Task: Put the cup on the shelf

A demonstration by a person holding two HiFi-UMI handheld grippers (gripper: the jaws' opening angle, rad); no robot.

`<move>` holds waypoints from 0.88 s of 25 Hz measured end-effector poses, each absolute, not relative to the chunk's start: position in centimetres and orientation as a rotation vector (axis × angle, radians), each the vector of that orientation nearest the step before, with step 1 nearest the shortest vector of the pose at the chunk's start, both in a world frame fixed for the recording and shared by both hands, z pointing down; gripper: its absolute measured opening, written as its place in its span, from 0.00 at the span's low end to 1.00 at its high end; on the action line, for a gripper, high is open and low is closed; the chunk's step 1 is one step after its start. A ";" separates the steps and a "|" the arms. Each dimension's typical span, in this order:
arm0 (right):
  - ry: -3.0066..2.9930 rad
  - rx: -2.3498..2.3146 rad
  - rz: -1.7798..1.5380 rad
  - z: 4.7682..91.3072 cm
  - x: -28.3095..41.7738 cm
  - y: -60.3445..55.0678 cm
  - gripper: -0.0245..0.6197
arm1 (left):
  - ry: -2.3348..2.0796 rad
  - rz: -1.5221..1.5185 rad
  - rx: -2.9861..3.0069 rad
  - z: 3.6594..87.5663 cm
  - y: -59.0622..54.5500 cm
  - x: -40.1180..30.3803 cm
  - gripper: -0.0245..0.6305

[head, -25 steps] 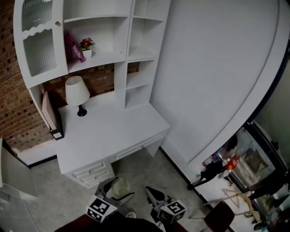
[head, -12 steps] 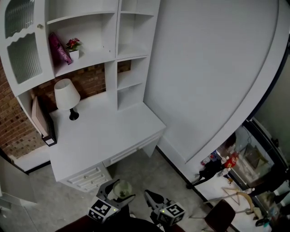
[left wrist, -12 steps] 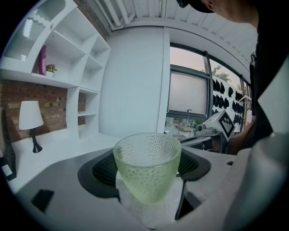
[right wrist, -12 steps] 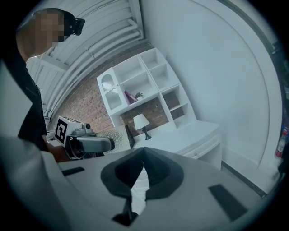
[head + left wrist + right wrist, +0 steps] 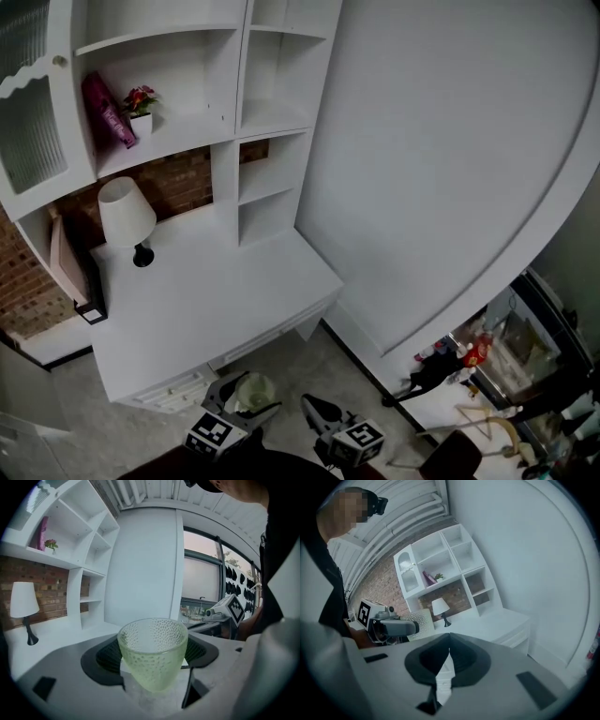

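Left gripper view: the left gripper (image 5: 152,693) is seen clamped on the cup (image 5: 152,653), whose lower body is pressed between the two jaws while its rim stands clear above them. In the right gripper view the right gripper (image 5: 446,660) is shown clenched, its jaws brought together with nothing held between them.

Against the head view of half a second ago, both grippers are found at almost the same spot by the bottom edge, the left gripper (image 5: 246,401) with the cup (image 5: 251,389) and the right gripper (image 5: 317,411) just beside it. The background has shifted instead: the lamp (image 5: 125,214) and the desk (image 5: 206,291) are now set a little lower and further left, and less of the glazed cabinet door (image 5: 28,131) is kept in frame.

The cup is made of pale green translucent glass, dimpled all over and narrowed toward its base. It is held upright and nothing can be seen inside it.

The cup is kept low in front of the desk, well apart from the shelf unit (image 5: 234,122), which stands on the desk against the brick wall (image 5: 173,183). On one shelf a small potted flower (image 5: 139,101) is placed just beside a pink packet (image 5: 103,111). A broad white wall panel (image 5: 441,141) is seen to the right of the shelves.
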State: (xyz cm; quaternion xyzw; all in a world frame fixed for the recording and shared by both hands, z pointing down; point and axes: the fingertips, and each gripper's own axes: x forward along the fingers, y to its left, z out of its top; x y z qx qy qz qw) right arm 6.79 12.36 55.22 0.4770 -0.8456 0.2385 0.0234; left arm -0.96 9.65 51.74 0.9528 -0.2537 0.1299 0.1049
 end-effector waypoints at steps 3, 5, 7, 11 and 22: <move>-2.613 1.470 0.715 54.7 6.9 8.7 0.05 | -0.764 0.377 2.798 51.4 6.1 -1.3 0.63; -2.607 1.471 0.698 54.2 7.0 6.3 0.05 | -0.775 0.368 2.800 50.9 3.5 -1.4 0.63; -2.609 1.477 0.689 53.7 7.0 3.8 0.05 | -0.777 0.354 2.810 50.3 0.8 -1.4 0.63; -2.616 1.485 0.668 53.2 6.8 -1.1 0.05 | -0.770 0.331 2.845 49.4 -3.9 -1.4 0.63; -2.625 1.423 0.622 53.7 4.3 -10.4 0.05 | -0.798 0.333 2.819 50.8 -12.8 -3.6 0.63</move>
